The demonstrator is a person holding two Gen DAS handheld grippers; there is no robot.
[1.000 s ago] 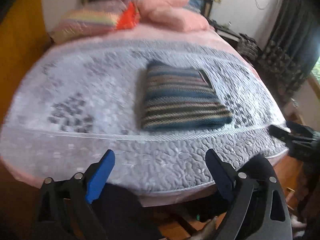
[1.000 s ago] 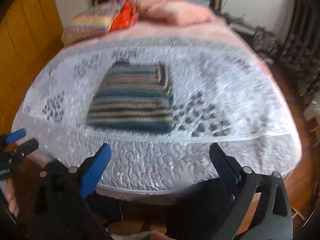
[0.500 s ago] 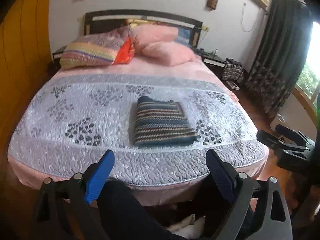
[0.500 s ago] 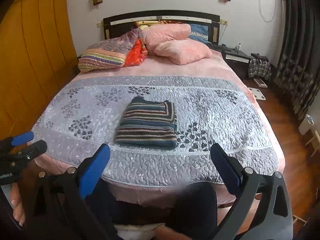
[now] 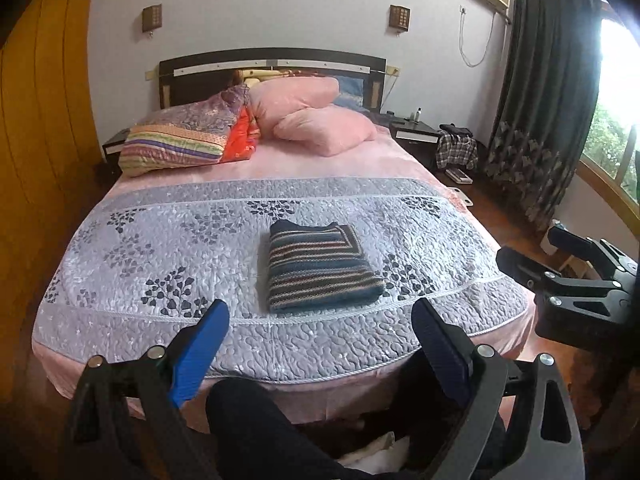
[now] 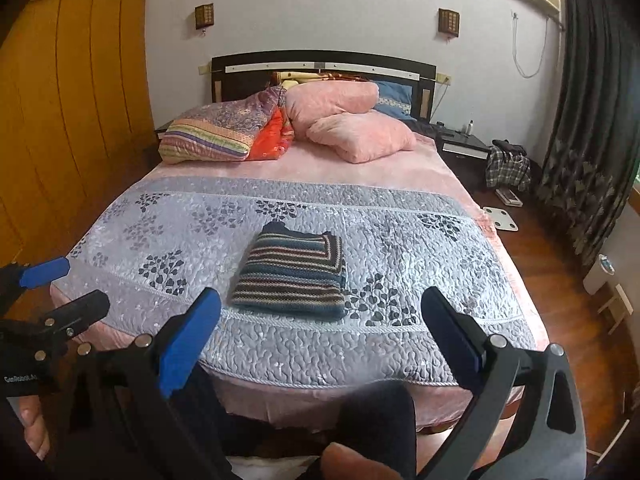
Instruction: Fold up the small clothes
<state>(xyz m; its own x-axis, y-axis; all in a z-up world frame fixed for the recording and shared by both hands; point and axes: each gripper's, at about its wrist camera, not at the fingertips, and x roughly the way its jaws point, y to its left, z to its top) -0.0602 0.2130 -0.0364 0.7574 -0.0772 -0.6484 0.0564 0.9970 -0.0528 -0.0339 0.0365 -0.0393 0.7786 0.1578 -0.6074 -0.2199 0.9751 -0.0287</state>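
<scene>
- The striped knit sweater lies folded in a neat rectangle on the grey quilted bedspread, near the foot of the bed.
- The left gripper is held off the bed's end, fingers spread wide, holding nothing.
- The right gripper is likewise spread and empty.
- Pink pillows sit by the headboard, possibly three.

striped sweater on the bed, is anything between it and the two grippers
Nothing visible. The folded striped sweater lies alone on the grey quilt, and only bare quilt separates it from the open left gripper and open right gripper.
</scene>
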